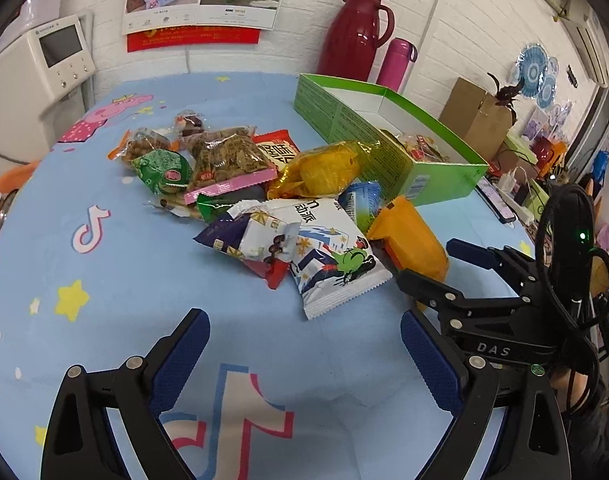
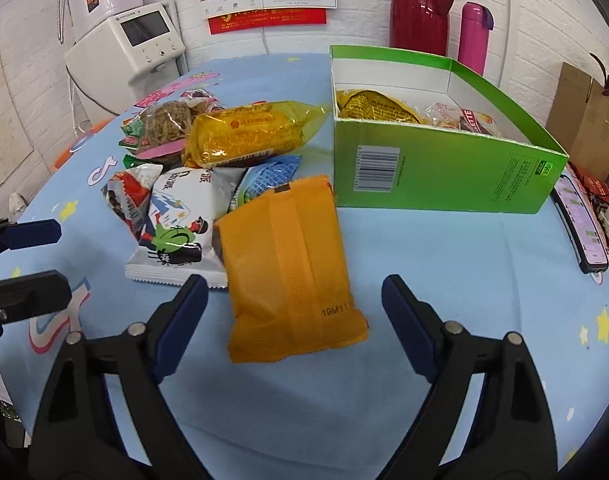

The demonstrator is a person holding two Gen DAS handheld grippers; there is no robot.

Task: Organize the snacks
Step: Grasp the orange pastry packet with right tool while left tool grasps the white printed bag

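Note:
A pile of snack packets lies on the blue tablecloth. An orange packet (image 2: 292, 268) lies flat just ahead of my right gripper (image 2: 294, 292), which is open, its fingers on either side of the packet's near end without touching it. A white packet with a green cartoon (image 2: 180, 224), a yellow packet (image 2: 252, 134) and a blue packet (image 2: 268, 176) lie beyond. The green box (image 2: 444, 168) stands open at the right with two or three packets inside. My left gripper (image 1: 304, 332) is open above bare cloth, short of the white packet (image 1: 332, 256). The right gripper (image 1: 436, 268) shows by the orange packet (image 1: 412, 240).
A red thermos (image 2: 420, 4) and a pink bottle (image 2: 474, 32) stand behind the box against the white wall. A white appliance (image 2: 132, 56) is at the back left. A phone (image 2: 582, 224) lies at the table's right edge, and cardboard boxes (image 2: 584, 120) stand beyond it.

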